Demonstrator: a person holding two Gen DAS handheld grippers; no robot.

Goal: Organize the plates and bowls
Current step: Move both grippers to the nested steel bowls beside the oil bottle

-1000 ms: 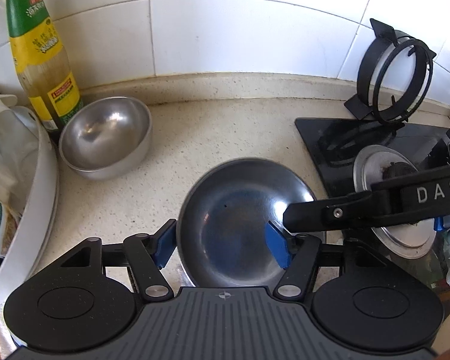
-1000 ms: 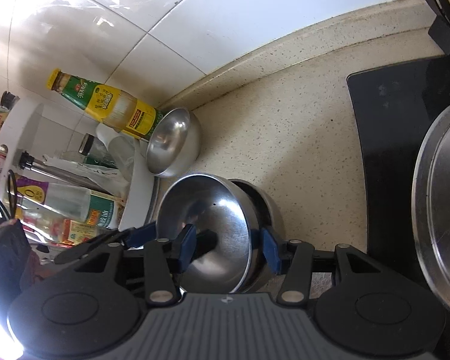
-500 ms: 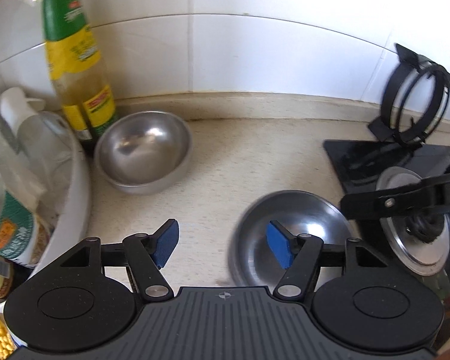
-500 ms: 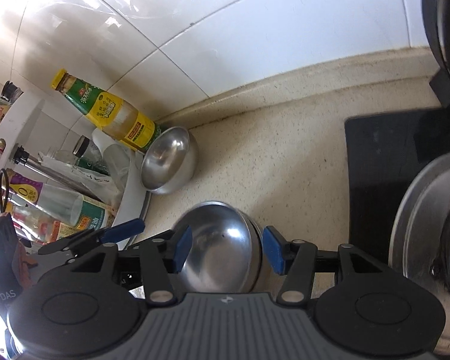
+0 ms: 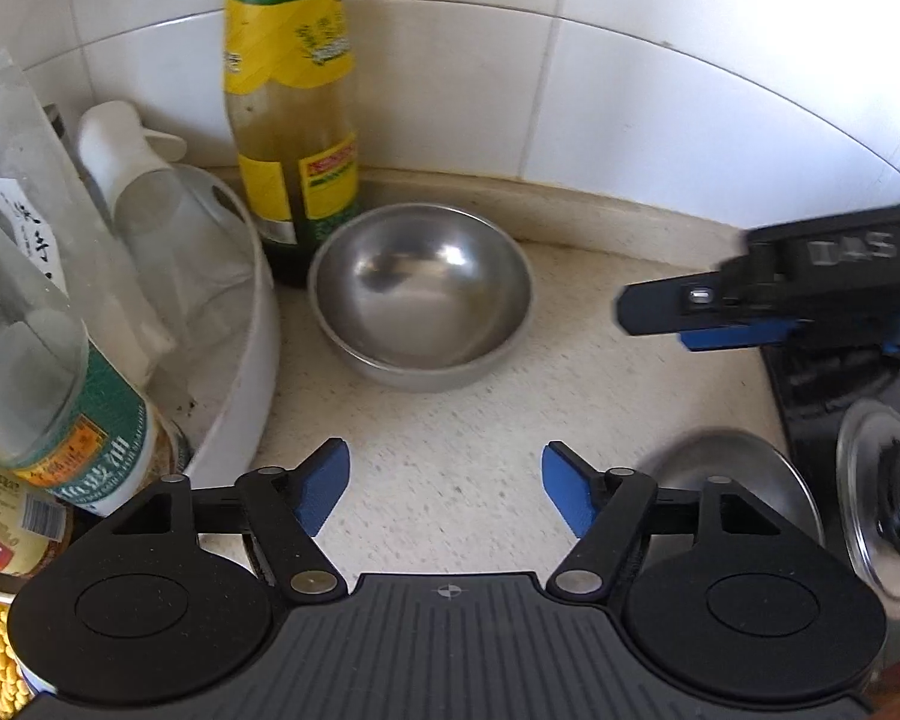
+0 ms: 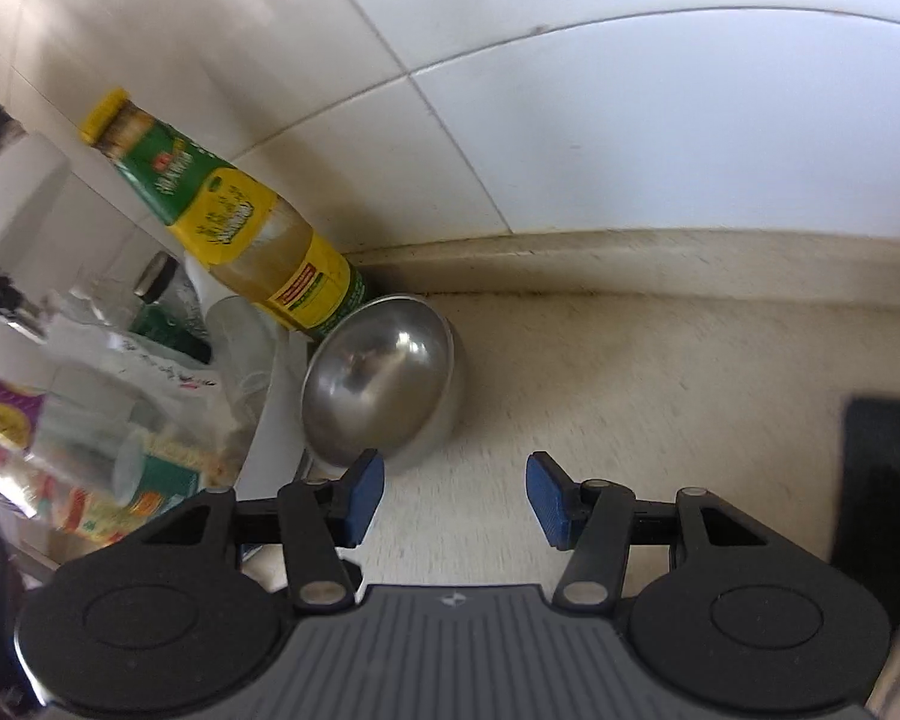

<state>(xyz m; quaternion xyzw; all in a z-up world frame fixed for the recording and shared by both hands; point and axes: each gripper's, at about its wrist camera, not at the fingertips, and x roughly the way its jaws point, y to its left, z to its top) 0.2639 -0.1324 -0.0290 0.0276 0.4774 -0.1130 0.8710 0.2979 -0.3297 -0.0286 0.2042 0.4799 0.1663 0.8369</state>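
A steel bowl (image 5: 420, 291) sits on the speckled counter in the back corner, beside a sauce bottle; in the right wrist view the same steel bowl (image 6: 381, 387) lies ahead and to the left. A second steel bowl (image 5: 732, 480) rests on the counter at the lower right, partly hidden behind my left gripper's right arm. My left gripper (image 5: 444, 489) is open over bare counter, a short way in front of the corner bowl. My right gripper (image 6: 455, 495) is open too, with nothing between its fingers. In the left wrist view the right gripper's finger (image 5: 732, 306) reaches in from the right.
A green-and-yellow sauce bottle (image 5: 288, 114) stands against the tiled wall. A white tub (image 5: 252, 354) with bottles and jars fills the left side. A black hob (image 5: 822, 396) with a metal burner cap (image 5: 870, 492) lies to the right.
Both grippers have swung left toward the corner bowl. The nearer bowl, between the left fingers a second ago, now lies off to the lower right and has left the right wrist view.
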